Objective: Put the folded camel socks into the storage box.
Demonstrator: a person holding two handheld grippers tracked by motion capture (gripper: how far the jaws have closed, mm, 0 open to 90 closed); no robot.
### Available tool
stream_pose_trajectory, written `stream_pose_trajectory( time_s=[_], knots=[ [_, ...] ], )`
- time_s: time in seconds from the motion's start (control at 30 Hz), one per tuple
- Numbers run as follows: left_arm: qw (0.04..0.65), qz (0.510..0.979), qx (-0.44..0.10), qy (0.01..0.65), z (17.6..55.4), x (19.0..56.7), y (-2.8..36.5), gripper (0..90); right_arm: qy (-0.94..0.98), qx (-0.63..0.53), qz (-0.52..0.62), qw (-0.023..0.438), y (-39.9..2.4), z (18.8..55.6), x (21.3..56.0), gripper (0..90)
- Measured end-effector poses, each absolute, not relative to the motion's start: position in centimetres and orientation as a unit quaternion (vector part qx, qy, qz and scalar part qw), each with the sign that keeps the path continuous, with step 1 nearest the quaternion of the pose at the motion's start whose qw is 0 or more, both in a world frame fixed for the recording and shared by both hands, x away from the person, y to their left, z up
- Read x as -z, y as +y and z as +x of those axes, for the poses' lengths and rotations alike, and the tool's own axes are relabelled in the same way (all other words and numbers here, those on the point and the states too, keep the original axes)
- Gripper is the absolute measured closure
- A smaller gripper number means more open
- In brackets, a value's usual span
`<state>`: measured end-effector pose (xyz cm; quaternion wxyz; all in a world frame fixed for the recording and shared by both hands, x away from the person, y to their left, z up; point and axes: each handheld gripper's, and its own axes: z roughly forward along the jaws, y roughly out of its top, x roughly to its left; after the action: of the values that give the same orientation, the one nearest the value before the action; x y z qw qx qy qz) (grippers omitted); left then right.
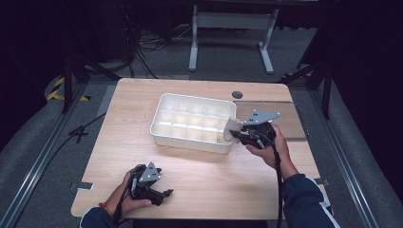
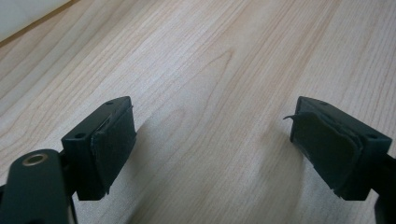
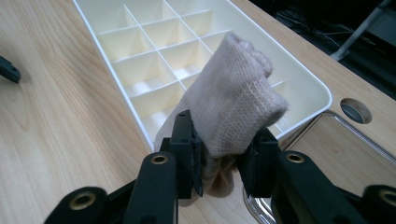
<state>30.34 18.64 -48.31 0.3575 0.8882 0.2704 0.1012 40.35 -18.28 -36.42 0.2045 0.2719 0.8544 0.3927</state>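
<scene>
Wooden desk (image 1: 199, 166): left hand-held gripper (image 1: 164, 193) near front edge, jaws spread, nothing between. White compartment tray (image 1: 164, 135) (empty cells) mid-desk. Right hand-held gripper (image 1: 234, 134) pinching beige knitted cloth (image 3: 233, 107) over tray's right end.

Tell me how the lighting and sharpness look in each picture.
High view: dark surroundings, table lit, white tray slightly glaring. Left gripper view: fingers soft, shadows cast on the wood. Right gripper view: rolled cloth sharp, background chair legs blurred.
</scene>
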Motion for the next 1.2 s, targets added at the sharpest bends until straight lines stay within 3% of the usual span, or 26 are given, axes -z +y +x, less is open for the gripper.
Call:
stream_pose_trajectory(
  time_s=[0.63,0.8,1.0,1.1,1.2],
  knots=[
    [0.358,0.888,-0.100,0.270,30.3,48.3,18.6,14.3,0.884,-0.315,0.275,0.209,-15.1,43.3,39.6,69.6],
    [0.358,0.888,-0.100,0.269,30.4,48.3,18.6,14.3,0.900,-0.285,0.272,0.187,-14.5,43.6,40.6,67.9],
    [0.358,0.888,-0.100,0.269,30.4,48.3,18.6,14.3,0.905,-0.275,0.281,0.163,-14.5,43.9,41.1,64.0],
    [0.357,0.889,-0.099,0.270,30.3,48.3,18.6,14.2,0.903,-0.285,0.286,0.146,-14.6,44.1,40.9,54.0],
    [0.357,0.889,-0.098,0.270,30.3,48.3,18.6,14.2,0.899,-0.288,0.293,0.151,-14.7,44.1,40.5,50.7]
  ],
)
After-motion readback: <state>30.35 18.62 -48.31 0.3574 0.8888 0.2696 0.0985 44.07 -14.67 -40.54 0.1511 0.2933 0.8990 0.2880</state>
